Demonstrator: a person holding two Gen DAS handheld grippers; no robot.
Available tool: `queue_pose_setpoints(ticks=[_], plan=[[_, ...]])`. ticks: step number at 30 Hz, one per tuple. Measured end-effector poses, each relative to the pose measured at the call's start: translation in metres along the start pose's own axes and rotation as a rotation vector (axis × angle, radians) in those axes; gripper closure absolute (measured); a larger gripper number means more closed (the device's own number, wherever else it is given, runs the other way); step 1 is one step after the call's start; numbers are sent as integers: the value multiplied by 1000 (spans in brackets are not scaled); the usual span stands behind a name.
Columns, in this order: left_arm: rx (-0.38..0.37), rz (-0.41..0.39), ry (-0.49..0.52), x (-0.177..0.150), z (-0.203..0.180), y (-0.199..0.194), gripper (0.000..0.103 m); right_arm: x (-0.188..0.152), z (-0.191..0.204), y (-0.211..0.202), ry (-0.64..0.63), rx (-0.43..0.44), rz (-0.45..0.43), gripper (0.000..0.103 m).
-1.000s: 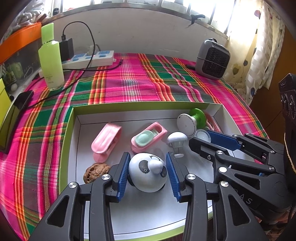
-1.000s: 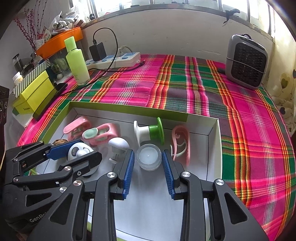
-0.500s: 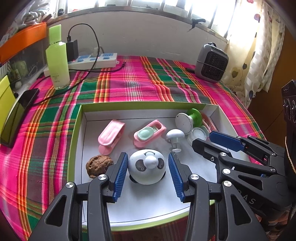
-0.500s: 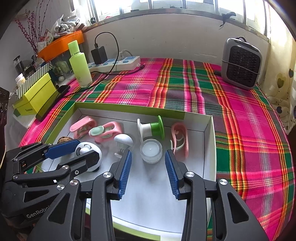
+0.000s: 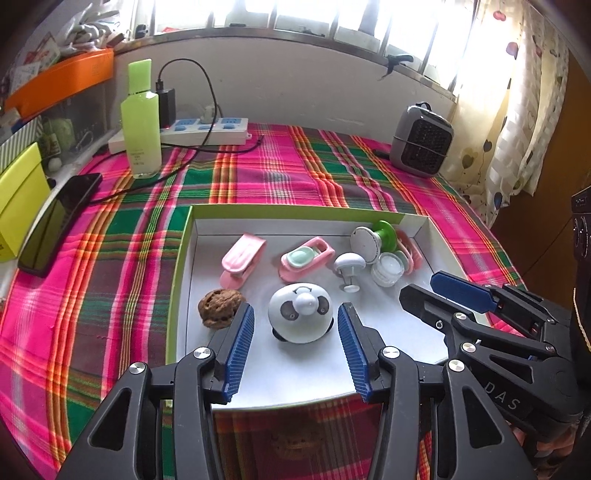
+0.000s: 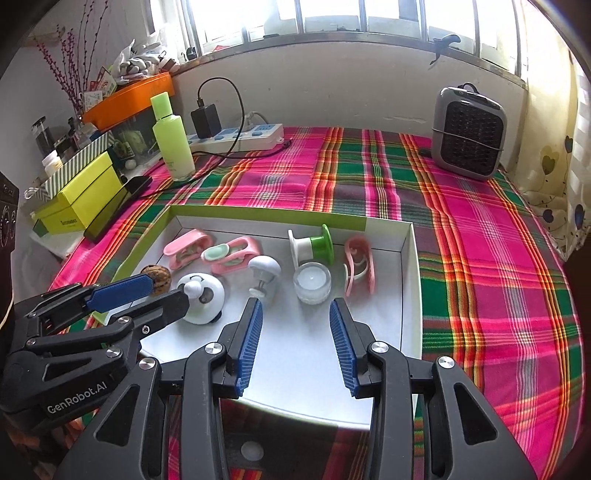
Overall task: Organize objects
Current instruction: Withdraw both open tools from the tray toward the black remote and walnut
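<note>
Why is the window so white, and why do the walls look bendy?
Left wrist view: daylight overexposes the barred window; the fisheye lens bows the white wall. Right wrist view: the same glare washes out its window, and corners go dark.

Plaid-covered table with a shallow box

The white box sits near the front; far left stand a green bottle, a power strip and a dark phone; a grey heater stands far right.

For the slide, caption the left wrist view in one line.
Left gripper, jaws opening and clear of the panda toy, above a white tray of small items on plaid cloth.
</note>
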State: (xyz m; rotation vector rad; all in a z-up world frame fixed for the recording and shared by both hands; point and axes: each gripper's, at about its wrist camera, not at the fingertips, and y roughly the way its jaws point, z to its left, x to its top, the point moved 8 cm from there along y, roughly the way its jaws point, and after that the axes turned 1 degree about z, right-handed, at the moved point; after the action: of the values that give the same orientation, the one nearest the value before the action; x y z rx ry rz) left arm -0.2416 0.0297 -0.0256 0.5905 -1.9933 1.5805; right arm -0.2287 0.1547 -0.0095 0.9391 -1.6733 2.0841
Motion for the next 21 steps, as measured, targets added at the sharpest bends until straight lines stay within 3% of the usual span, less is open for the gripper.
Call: queue_pose_setpoints(ticks=[21], plan=[[4,-31,-6,-26,4,-35,57,-26,19,-34,-4,-6,-46,63]])
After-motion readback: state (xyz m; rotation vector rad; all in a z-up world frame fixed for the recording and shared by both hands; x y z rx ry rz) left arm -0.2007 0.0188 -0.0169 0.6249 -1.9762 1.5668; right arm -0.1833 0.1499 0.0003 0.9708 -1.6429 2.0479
